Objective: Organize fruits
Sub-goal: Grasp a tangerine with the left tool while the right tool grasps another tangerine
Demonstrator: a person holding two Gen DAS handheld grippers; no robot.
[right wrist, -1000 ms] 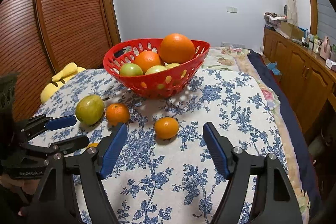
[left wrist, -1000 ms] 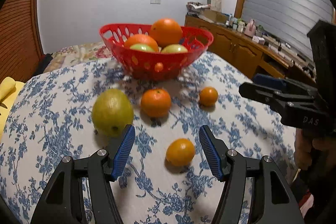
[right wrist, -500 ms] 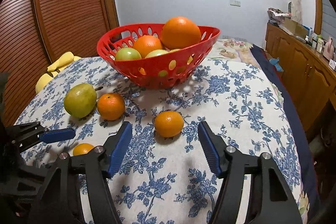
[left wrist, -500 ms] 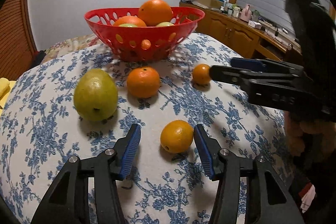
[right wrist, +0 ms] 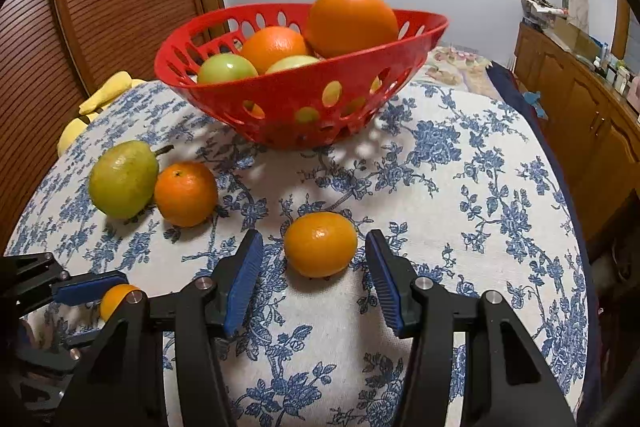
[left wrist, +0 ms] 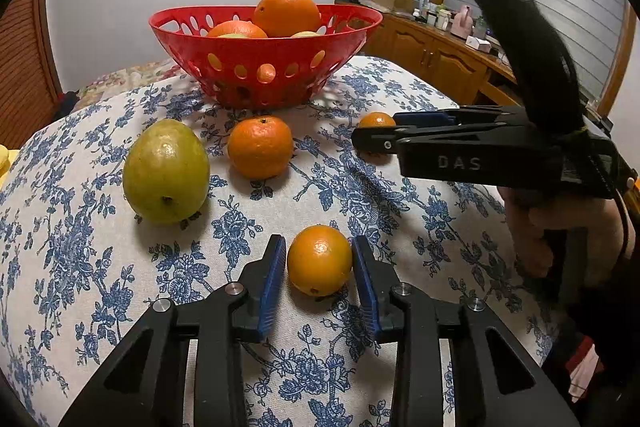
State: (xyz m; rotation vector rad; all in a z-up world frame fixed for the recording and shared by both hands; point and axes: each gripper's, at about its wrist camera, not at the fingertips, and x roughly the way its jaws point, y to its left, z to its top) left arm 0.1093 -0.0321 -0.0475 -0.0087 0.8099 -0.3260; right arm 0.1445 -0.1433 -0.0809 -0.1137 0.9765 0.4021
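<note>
A red basket [left wrist: 256, 75] [right wrist: 288, 107] with oranges and green apples stands at the far middle of the table. In the left wrist view, my left gripper [left wrist: 319, 263] has both blue pads against a small mandarin [left wrist: 319, 259] that rests on the cloth. In the right wrist view, my right gripper [right wrist: 314, 265] is open around a second small mandarin [right wrist: 320, 243], with gaps on both sides. A green pear [left wrist: 166, 171] [right wrist: 122, 179] and a larger mandarin [left wrist: 260, 146] [right wrist: 185, 193] lie to the left.
The table has a blue floral cloth [right wrist: 460, 187]. A wooden cabinet [right wrist: 580, 107] with clutter stands to the right. A slatted wooden door [right wrist: 100, 7] and a yellow object [right wrist: 100, 99] are at the left. My right gripper shows in the left wrist view [left wrist: 384, 135].
Both grippers moved forward and down onto their mandarins. The left jaws narrowed until the pads met the fruit. The right jaws narrowed somewhat around the other mandarin.
</note>
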